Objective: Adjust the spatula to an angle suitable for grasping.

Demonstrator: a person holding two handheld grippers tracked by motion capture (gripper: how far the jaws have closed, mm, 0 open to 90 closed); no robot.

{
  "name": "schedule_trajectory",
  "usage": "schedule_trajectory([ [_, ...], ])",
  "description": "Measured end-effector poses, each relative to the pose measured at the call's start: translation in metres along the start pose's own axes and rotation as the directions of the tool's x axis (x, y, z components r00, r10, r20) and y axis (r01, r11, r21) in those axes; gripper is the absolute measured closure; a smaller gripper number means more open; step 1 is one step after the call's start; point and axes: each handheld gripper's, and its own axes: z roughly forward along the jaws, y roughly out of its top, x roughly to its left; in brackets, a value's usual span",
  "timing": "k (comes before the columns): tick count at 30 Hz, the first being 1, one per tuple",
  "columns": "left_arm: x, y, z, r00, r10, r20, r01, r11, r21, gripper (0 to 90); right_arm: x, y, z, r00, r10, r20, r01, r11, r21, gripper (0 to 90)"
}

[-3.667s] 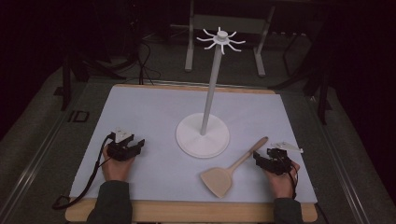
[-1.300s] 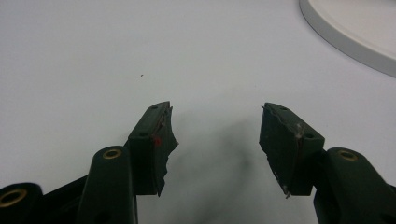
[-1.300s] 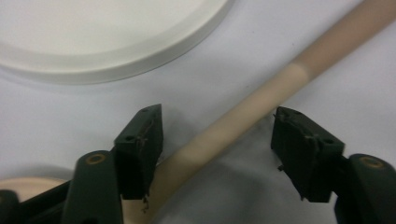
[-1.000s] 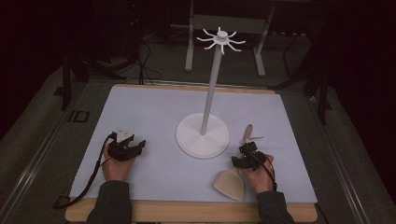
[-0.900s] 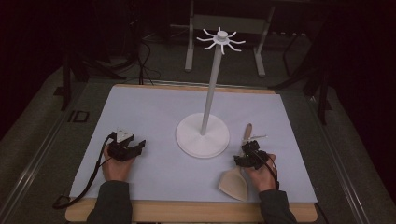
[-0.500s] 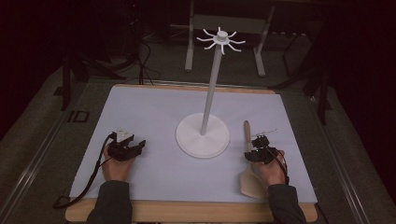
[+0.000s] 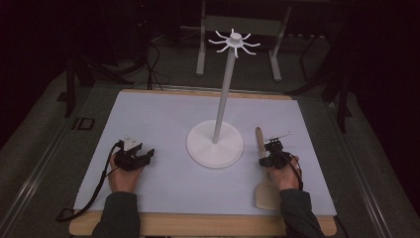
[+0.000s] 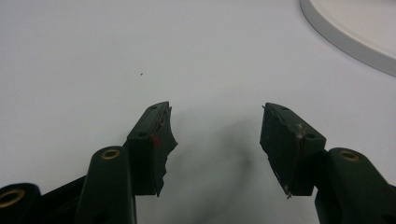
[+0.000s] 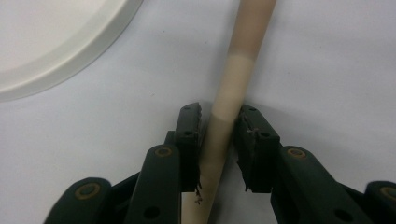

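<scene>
A pale wooden spatula (image 7: 261, 148) lies along the white sheet, its round handle running straight ahead between the right gripper (image 9: 218, 122) jaws, which have just been closing onto it; its flat blade lies behind, under the hand.

My left gripper (image 7: 144, 157) rests low, jaws spread wide with nothing between the pads (image 8: 156, 140). My right gripper (image 7: 271, 151) points away from me; its jaws have just been closing and now pinch a wooden handle (image 9: 229, 102) between them.
</scene>
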Motion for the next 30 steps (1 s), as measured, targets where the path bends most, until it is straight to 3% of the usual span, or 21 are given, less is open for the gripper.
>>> schedule_trajectory([
  [4, 0.0, 0.0, 0.0, 1.0, 0.0, 0.0, 0.0, 1.0, 0.0, 43.3, 0.002, 0.002, 0.0, 0.9999, 0.001, 0.012, -0.001, 0.9999, 0.016, 72.2],
  [9, 0.0, 0.0, 0.0, 1.0, -0.004, 0.001, 0.004, 1.0, 0.0, 43.2, 0.002, 0.002, 0.0, 0.9999, 0.015, 0.002, -0.015, 0.9998, -0.008, 77.9],
  [12, 0.0, 0.0, 0.0, 1.0, -0.003, 0.001, 0.003, 1.0, 0.001, 43.2, 0.004, 0.002, -0.003, 0.9997, 0.01, 0.021, -0.009, 0.9993, -0.037, 78.4],
  [30, 0.0, 0.0, 0.0, 1.0, 0.001, -0.003, -0.001, 1.0, 0.005, 43.2, 0.003, -0.004, -0.024, 0.9999, -0.008, -0.011, 0.006, 0.9885, -0.151, 78.4],
])
